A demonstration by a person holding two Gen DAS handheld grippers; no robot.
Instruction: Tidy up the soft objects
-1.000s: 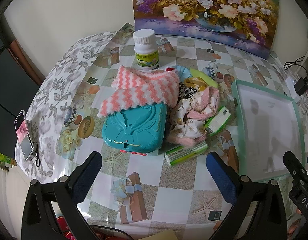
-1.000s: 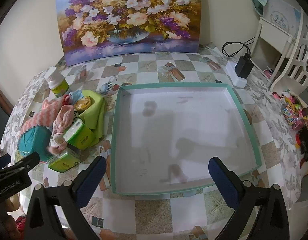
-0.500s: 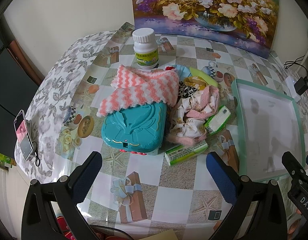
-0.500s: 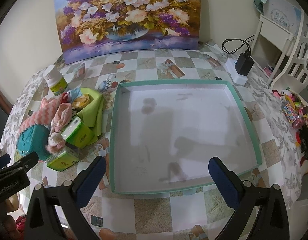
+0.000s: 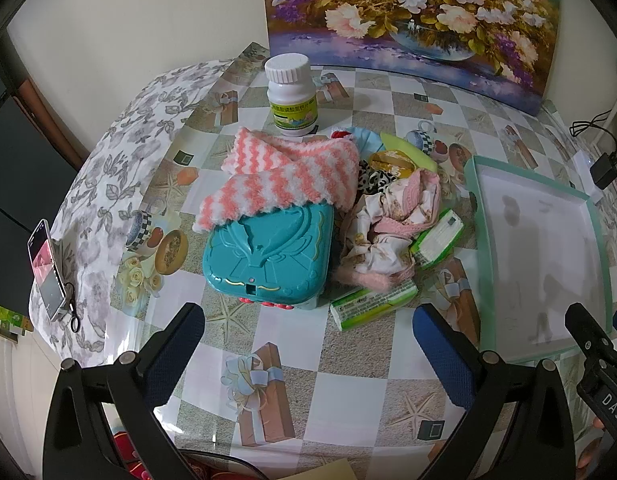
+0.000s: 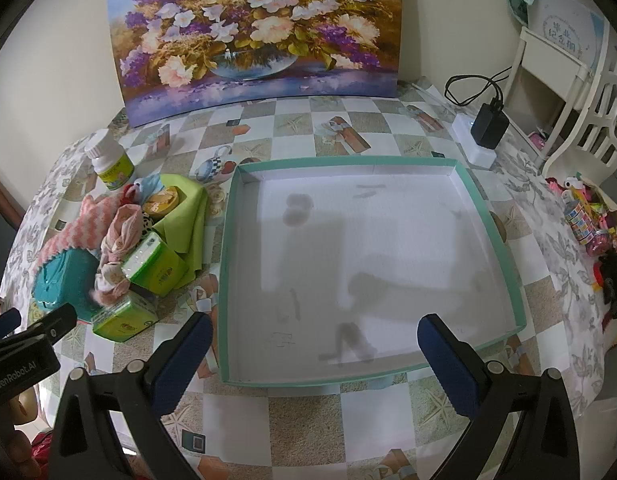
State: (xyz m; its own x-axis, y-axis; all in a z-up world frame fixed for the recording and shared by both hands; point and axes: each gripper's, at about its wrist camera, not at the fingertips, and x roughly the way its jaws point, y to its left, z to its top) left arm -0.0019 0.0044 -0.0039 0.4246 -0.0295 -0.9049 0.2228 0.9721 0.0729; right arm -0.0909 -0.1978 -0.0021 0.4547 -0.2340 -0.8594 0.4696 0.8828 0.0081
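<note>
A pile lies left of the teal-rimmed white tray (image 5: 478,216) (image 6: 224,264). In it are a pink-and-white knitted cloth (image 5: 284,176) (image 6: 64,236), a crumpled floral pink cloth (image 5: 388,232) (image 6: 116,248), a green cloth (image 6: 186,216), a teal plastic case (image 5: 268,256) (image 6: 62,280) and two green tissue packs (image 5: 368,304) (image 6: 154,266). My left gripper (image 5: 308,332) is open and empty, held near the table's front edge before the teal case. My right gripper (image 6: 314,336) is open and empty, over the tray's near edge.
A white pill bottle (image 5: 291,94) (image 6: 110,164) stands behind the pile. A flower painting (image 6: 260,28) leans on the back wall. A phone (image 5: 46,268) lies at the table's left edge. A charger on a white power strip (image 6: 486,128) and a white chair sit at right.
Both views have shifted only slightly; the left gripper has crept a little toward the pile. Both grippers stay open and empty.
</note>
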